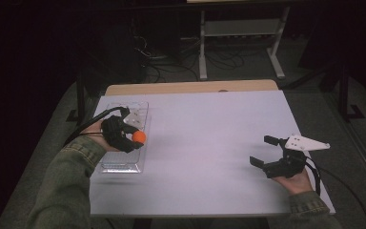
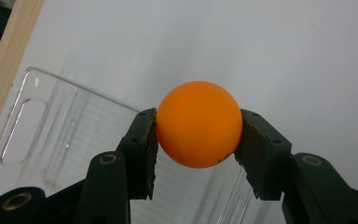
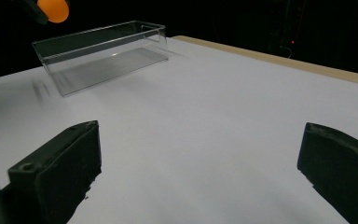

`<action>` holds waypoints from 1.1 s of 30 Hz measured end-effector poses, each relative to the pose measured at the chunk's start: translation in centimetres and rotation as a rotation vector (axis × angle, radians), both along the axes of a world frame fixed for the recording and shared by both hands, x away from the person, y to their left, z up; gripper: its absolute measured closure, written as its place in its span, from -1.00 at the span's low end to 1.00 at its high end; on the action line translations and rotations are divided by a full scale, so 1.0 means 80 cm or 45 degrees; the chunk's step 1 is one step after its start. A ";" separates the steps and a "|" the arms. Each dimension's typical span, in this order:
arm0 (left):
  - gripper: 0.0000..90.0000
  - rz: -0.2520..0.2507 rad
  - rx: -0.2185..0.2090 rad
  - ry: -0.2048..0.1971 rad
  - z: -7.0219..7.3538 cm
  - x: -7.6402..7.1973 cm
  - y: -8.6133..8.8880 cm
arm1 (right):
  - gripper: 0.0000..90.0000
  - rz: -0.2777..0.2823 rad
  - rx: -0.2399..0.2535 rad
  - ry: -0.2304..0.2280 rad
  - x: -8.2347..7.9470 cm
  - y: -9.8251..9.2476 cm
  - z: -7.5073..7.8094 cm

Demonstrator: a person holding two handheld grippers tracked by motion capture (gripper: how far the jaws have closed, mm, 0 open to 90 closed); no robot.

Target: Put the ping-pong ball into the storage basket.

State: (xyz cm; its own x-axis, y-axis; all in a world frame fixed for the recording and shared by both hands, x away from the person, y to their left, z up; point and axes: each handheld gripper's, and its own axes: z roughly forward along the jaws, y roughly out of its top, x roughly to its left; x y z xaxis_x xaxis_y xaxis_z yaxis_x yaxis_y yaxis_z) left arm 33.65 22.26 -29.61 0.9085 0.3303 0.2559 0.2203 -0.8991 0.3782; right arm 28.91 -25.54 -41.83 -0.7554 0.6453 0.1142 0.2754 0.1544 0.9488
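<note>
An orange ball (image 2: 199,124) sits clamped between the two black jaws of my left gripper (image 2: 198,135). In the high view the same ball (image 1: 139,137) hangs over the right side of a clear plastic box (image 1: 119,164) at the table's left, held by my left gripper (image 1: 136,138). My right gripper (image 1: 262,151) rests low near the table's right edge, jaws wide apart with nothing between them. From the right gripper view (image 3: 198,163) the clear box (image 3: 98,65) stands far off, with the ball (image 3: 53,9) above its left end.
The white table top (image 1: 209,143) has a wooden strip (image 1: 190,87) along its far edge. A black cable (image 1: 88,121) trails from the left gripper. A metal stand (image 1: 240,43) and loose cables lie on the dark floor beyond the table.
</note>
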 end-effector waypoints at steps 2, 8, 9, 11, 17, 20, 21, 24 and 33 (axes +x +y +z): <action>0.13 0.004 0.014 0.002 0.001 0.000 0.003 | -1.00 0.002 -0.004 0.000 0.000 0.000 0.000; 0.13 0.014 0.051 0.007 0.004 0.000 0.011 | -1.00 0.002 -0.004 -0.001 0.000 0.000 0.000; 0.13 0.020 0.051 0.005 0.005 0.001 0.013 | -1.00 0.003 -0.006 -0.001 0.000 0.000 0.000; 0.13 0.024 0.055 0.008 0.006 0.002 0.015 | -1.00 0.004 -0.007 -0.002 0.001 0.000 -0.001; 0.13 0.016 0.114 0.014 0.007 0.002 0.015 | -1.00 0.006 -0.009 0.000 0.001 0.001 -0.001; 0.13 0.007 0.140 0.022 0.010 0.004 0.014 | -1.00 0.008 -0.013 0.004 0.001 0.002 -0.001; 0.13 0.007 0.140 0.022 0.010 0.004 0.014 | -1.00 0.008 -0.013 0.004 0.001 0.002 -0.001; 0.13 0.006 0.158 0.027 0.010 0.005 0.015 | -1.00 0.006 -0.013 0.002 0.001 0.001 -0.001; 0.13 -0.009 0.200 0.053 0.008 0.010 0.017 | -1.00 0.009 -0.021 0.004 0.001 0.002 -0.002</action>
